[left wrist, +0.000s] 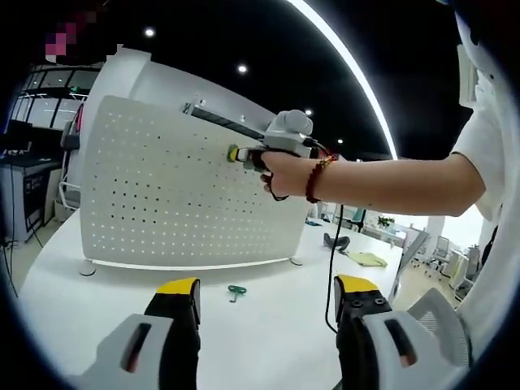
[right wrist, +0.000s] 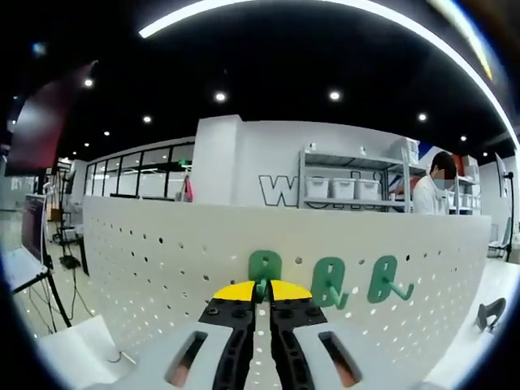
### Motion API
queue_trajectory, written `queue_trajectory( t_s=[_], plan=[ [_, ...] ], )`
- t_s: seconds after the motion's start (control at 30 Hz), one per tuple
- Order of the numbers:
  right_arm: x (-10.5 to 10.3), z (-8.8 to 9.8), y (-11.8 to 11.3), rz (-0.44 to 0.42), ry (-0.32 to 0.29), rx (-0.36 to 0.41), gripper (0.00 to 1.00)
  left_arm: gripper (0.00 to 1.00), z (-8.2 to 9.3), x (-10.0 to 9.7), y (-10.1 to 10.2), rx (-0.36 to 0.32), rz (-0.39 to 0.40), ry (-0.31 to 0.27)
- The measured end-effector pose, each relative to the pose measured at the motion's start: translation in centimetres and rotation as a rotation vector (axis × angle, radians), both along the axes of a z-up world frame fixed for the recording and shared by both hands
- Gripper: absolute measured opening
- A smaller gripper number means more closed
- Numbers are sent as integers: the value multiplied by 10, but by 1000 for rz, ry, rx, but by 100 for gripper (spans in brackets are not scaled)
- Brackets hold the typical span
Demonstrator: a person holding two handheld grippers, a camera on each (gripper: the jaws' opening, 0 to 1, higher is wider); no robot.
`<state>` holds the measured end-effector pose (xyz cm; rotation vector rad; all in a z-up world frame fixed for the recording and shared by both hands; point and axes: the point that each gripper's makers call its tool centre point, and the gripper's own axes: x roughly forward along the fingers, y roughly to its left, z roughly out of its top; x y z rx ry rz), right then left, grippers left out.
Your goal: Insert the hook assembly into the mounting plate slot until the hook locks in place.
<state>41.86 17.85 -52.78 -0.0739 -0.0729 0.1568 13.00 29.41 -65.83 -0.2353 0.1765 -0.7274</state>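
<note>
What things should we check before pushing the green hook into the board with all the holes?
1. Right gripper has the green hook: ok, jaws shut on it.
2. Hook is at the white pegboard: ok, right against its face.
3. Hook has locked in: cannot tell.
4. Two other green hooks already hang alongside: ok.
5. Left gripper is free: ok, open above the table.
6. Spare green hook lies on the table: ok, in sight.

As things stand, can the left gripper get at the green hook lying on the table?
Probably yes. The left gripper is open, its jaws apart, and the spare hook lies on bare table just ahead between them, in front of the pegboard. Nothing sits in between.
</note>
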Motion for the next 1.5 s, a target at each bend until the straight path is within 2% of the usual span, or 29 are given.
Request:
queue_trajectory(
  t_s=[0.07,0.13,0.27,0.43,0.73,1.1,1.2,1.3,1.5],
  plan=[
    [1,1,3,17,11,5,8,69,0,0,-1,-2,-3,0],
    [0,3,2,8,3,-24,7,68,0,0,-2,-2,-5,-1],
    [-1,1,4,19,9,-22,8,68,1,-1,-1,-7,-3,-1],
    [-6,-11,2,30,54,-19,9,68,0,-2,-2,1,-8,-1],
    [-21,-31,-2,74,96,-42,9,68,3,-3,-6,12,-24,-12],
    [-41,-84,-18,100,213,-42,9,67,0,-4,-15,9,-49,-2],
    [-46,-103,-16,138,269,-9,9,67,-2,-4,-16,6,-58,3],
    [-51,-119,-19,140,298,-50,9,67,-3,-4,-17,12,-63,5],
    [-63,-153,-24,168,394,-34,10,67,-4,-4,-19,2,-64,13]
  ],
)
